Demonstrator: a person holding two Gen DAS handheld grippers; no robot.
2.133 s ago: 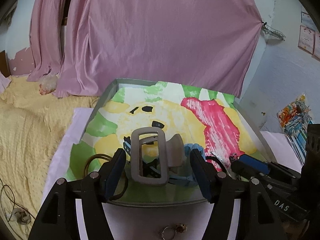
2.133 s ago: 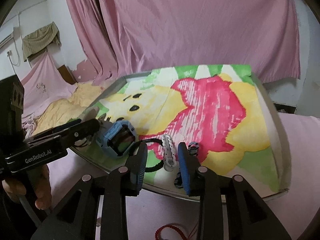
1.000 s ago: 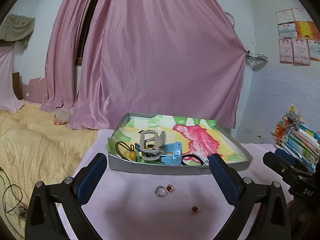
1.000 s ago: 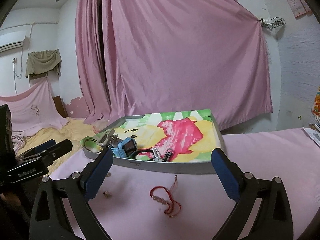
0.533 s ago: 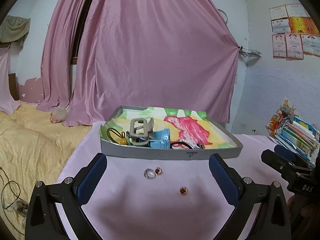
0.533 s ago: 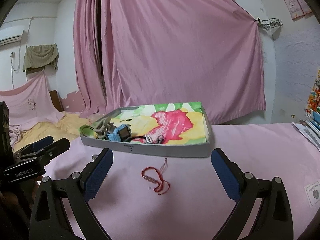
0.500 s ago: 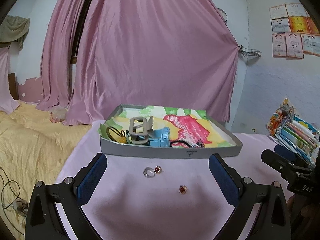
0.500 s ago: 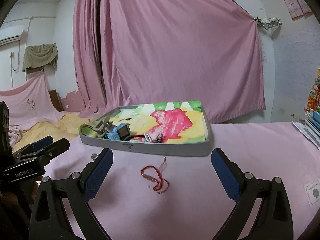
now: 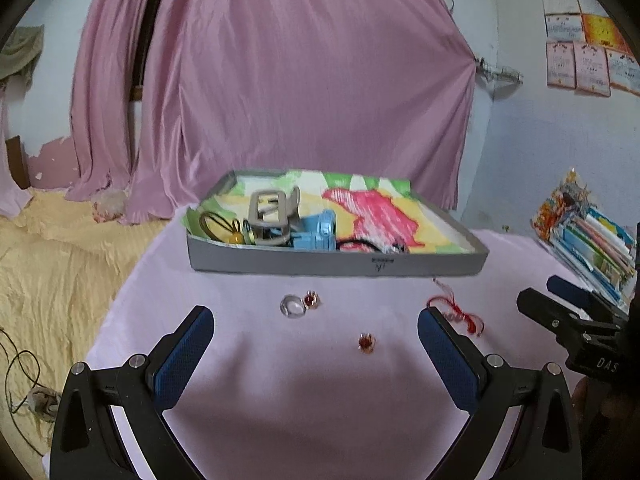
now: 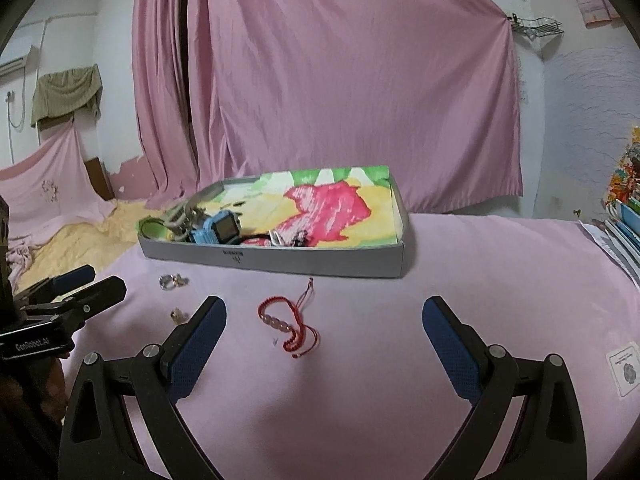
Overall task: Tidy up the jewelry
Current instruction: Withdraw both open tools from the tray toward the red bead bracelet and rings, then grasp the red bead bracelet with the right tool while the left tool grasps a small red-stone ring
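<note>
Pink cloth (image 9: 312, 392) covers the table under both grippers. Both sets of tongs stand wide open with nothing between their blue pads: the left gripper (image 9: 316, 344) and the right gripper (image 10: 324, 336) each hang above the cloth, short of the grey tray (image 10: 280, 260).

Just ahead of the right gripper, between its fingers and nearer the left one, lies a red cord bracelet (image 10: 288, 326), loose on the cloth (its tail trails toward the tray). Ahead of the left gripper sit a clear ring (image 9: 293, 306) and a small red-stoned piece (image 9: 311, 300) just beside it, apart from a second red-stoned piece (image 9: 366, 342) closer to the right finger.

Beyond both grippers, the tray holds a grey hair claw (image 9: 270, 212), a blue watch (image 10: 218, 230), a dark hair tie with a yellow bead (image 9: 218, 226) and some smaller blurred bits, all crowded at its near left corner over a colourful drawing (image 10: 332, 208).
</note>
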